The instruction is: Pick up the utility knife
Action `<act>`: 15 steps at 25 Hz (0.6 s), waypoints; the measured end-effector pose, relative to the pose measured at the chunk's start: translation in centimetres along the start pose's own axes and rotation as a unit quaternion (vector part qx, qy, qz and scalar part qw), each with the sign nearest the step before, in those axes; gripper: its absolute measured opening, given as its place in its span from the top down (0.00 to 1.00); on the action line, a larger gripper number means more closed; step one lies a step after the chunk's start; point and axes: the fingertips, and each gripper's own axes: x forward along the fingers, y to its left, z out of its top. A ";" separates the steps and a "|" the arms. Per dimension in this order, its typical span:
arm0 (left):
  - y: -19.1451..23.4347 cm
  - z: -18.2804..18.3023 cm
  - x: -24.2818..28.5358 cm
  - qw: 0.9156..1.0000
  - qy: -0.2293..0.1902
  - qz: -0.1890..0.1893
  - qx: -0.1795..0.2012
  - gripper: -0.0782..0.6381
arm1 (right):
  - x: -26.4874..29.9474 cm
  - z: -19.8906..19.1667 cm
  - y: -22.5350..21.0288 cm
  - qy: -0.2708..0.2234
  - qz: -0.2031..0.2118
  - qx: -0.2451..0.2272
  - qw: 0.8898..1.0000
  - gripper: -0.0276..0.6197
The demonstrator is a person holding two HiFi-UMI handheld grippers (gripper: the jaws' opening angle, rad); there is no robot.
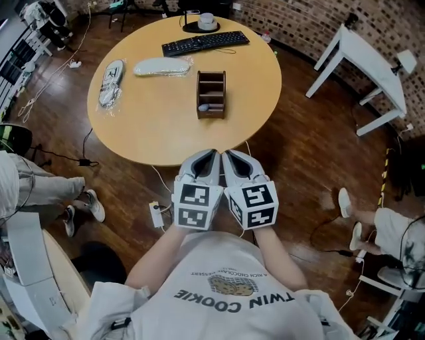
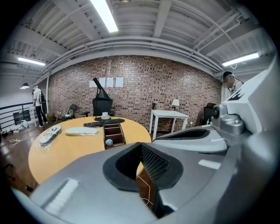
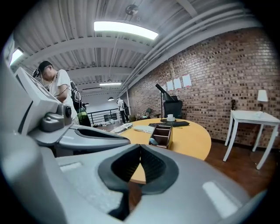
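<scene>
Perhaps knife (image 1: 204,106) in organizer (image 1: 223,93), beyond grippers (image 1: 213,155) (image 1: 228,155).

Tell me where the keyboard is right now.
Head view: the keyboard lies along the far edge of the round table, slightly right of centre, just in front of the cup and beyond the wooden organizer.

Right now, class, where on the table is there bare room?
Bare: near half of the table, before the wooden organizer, and right of it. Crowded: far edge with keyboard and cup; left side with two bagged items.
</scene>
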 end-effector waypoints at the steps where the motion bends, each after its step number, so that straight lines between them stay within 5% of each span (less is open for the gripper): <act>1: 0.7 0.3 0.6 1.000 0.001 -0.003 0.001 0.88 | 0.8 0.3 -0.2 0.002 -0.003 0.001 1.000 0.95; 7: 4.4 1.2 3.5 0.999 0.010 -0.032 0.033 0.88 | 5.1 1.7 -0.8 0.007 -0.020 0.006 1.000 0.95; 15: 8.3 0.8 7.5 0.983 0.028 -0.073 0.167 0.87 | 9.4 1.9 -1.4 0.008 -0.038 0.018 0.999 0.95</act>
